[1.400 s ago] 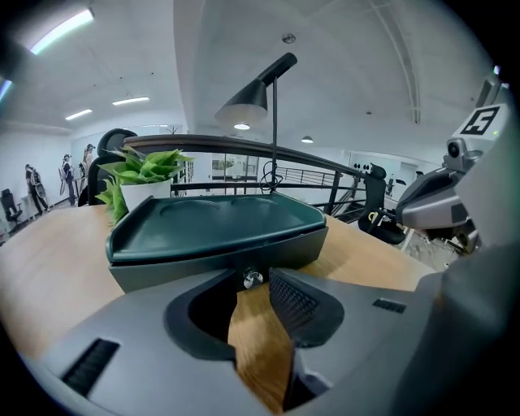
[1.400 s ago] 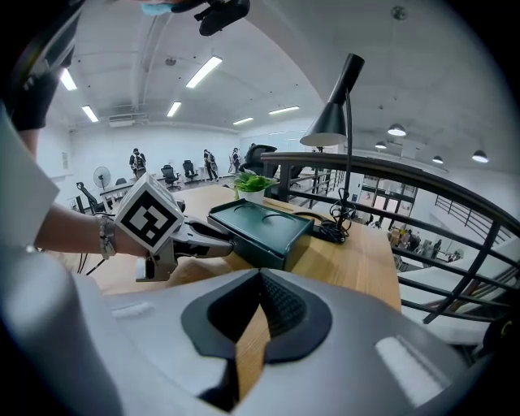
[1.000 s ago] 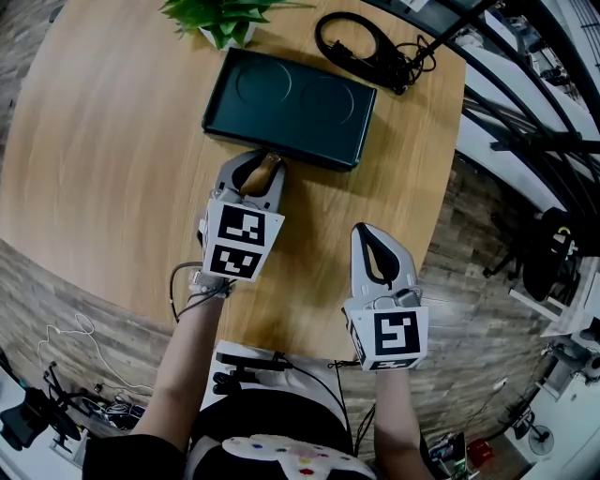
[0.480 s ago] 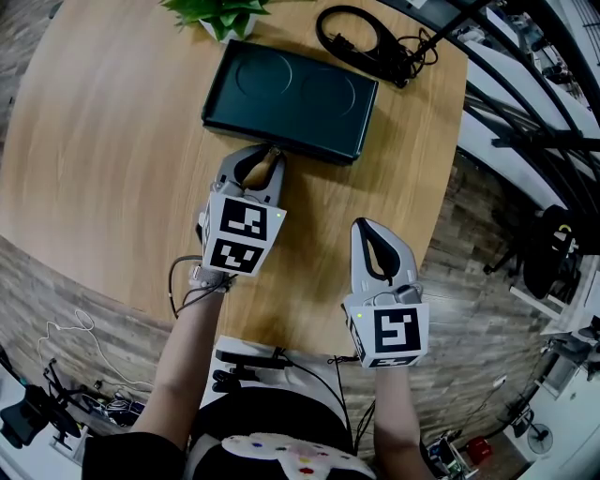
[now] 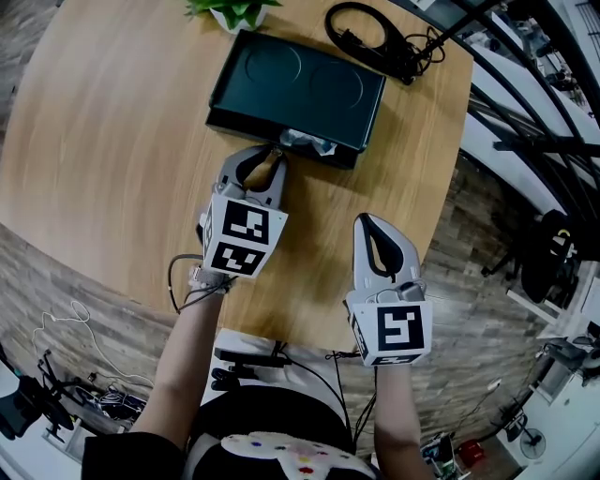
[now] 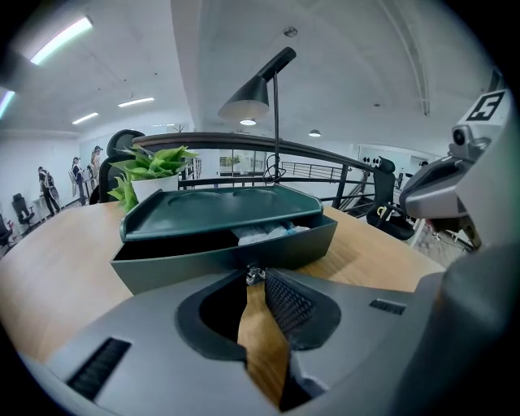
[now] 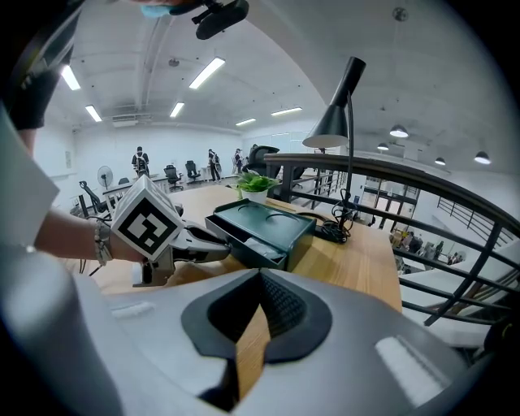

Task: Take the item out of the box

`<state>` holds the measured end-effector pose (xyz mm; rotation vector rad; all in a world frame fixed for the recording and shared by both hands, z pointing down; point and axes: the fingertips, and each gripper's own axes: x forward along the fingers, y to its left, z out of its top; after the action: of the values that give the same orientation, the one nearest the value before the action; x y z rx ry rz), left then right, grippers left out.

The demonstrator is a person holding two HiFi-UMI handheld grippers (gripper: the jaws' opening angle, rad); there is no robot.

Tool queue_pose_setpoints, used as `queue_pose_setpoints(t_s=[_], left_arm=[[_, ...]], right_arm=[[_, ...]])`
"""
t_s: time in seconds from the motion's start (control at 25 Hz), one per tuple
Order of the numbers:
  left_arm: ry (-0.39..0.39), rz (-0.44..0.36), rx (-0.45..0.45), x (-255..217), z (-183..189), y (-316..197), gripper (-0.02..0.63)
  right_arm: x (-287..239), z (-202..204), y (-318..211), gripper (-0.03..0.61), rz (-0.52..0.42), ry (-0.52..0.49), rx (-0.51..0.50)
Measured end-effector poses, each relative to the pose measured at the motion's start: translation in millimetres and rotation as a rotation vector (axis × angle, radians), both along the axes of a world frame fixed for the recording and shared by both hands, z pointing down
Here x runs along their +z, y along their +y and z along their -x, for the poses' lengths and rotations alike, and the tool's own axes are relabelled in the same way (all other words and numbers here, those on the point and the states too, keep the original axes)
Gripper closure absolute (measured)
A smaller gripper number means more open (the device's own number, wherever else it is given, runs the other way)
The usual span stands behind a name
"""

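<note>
A dark green box [image 5: 295, 89] lies on the round wooden table [image 5: 112, 141]. Its front drawer [image 6: 219, 258] stands slightly out. Inside the drawer shows a white and blue wrapped item [image 5: 305, 142], also seen in the left gripper view as the item [image 6: 264, 233]. My left gripper [image 5: 272, 156] has just been closing and is shut on the drawer's small metal knob [image 6: 254, 275], which sits pinched between its tips. My right gripper [image 5: 373, 231] hovers shut and empty over the table's near right, apart from the box [image 7: 268, 219].
A potted plant [image 5: 234, 11] stands behind the box's far left corner. A coiled black cable [image 5: 370, 37] lies behind the box, and a black desk lamp [image 6: 260, 97] stands there too. The table edge and a railing run along the right.
The drawer, flush with the box a second ago, now stands out a little with the wrapped item showing. The left jaws closed on the knob. The right gripper kept still.
</note>
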<state>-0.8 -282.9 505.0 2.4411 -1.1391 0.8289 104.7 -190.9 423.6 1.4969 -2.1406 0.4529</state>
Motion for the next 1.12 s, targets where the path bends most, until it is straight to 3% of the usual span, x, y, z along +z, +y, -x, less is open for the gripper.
queue_pose_setpoints(t_s=[0.4, 1.12], left_arm=[[-0.013, -0.004, 0.009, 2, 9, 24, 0.54], [0.001, 0.0, 0.006, 5, 21, 52, 0.538]], right_arm=[[-4, 16, 10, 0.569, -0.01, 0.012, -0.062], [-13, 28, 23, 0.569, -0.024, 0.003, -0.087]])
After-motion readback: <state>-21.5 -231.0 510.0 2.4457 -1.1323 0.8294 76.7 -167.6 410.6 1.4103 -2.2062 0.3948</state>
